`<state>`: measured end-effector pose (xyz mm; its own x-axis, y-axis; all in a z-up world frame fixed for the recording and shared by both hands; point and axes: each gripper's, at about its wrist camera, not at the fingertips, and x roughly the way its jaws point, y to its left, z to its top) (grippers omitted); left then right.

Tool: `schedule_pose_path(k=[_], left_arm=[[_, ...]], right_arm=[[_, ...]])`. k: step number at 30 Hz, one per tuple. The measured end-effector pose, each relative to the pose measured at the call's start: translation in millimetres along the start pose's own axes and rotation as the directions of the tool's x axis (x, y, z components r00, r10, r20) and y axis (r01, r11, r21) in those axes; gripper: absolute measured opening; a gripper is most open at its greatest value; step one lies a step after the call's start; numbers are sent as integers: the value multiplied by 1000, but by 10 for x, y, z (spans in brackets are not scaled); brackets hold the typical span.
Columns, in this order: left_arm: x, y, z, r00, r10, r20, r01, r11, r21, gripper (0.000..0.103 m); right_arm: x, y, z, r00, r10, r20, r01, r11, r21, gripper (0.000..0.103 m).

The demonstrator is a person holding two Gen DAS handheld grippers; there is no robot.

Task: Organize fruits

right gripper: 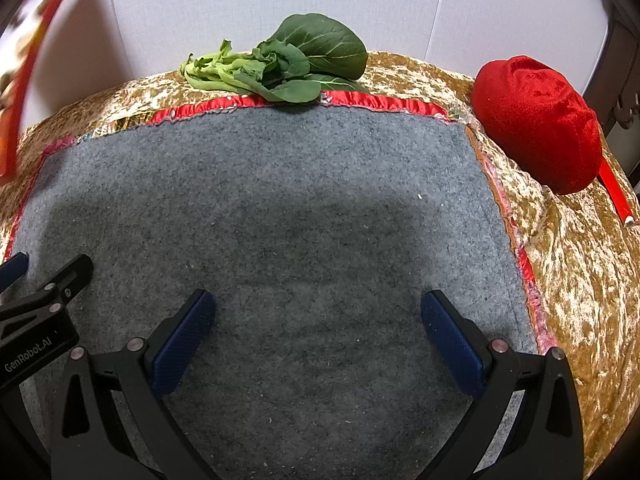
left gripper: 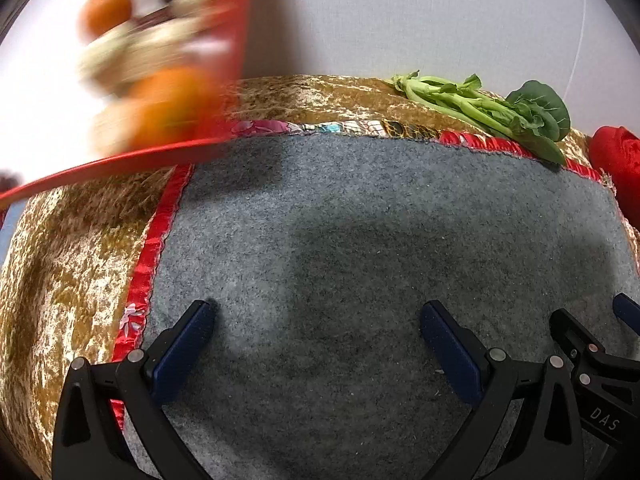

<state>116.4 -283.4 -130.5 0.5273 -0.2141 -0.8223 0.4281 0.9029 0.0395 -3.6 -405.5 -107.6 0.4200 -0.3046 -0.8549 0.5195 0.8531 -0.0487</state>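
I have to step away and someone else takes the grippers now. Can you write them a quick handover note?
Left gripper: open, empty, over the grey felt mat.
Right gripper: open, empty, over the same mat, beside the left one.
Fruit: orange fruits and paler pieces sit in a red-rimmed tray at far left; it is blurred, so no count.
Also there: leafy greens on the mat's far edge, red velvet cushion at right on the gold cloth.
Done: nothing visibly sorted. Left: all of it.
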Motion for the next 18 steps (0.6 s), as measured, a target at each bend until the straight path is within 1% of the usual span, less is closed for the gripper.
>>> schedule_pose_path(k=[18], left_arm=[[5,9,20,1000,7,-2,-7,1000,6,103]], right_arm=[[0,21,-3,1000,-4,-3,4,1000,-1,103]])
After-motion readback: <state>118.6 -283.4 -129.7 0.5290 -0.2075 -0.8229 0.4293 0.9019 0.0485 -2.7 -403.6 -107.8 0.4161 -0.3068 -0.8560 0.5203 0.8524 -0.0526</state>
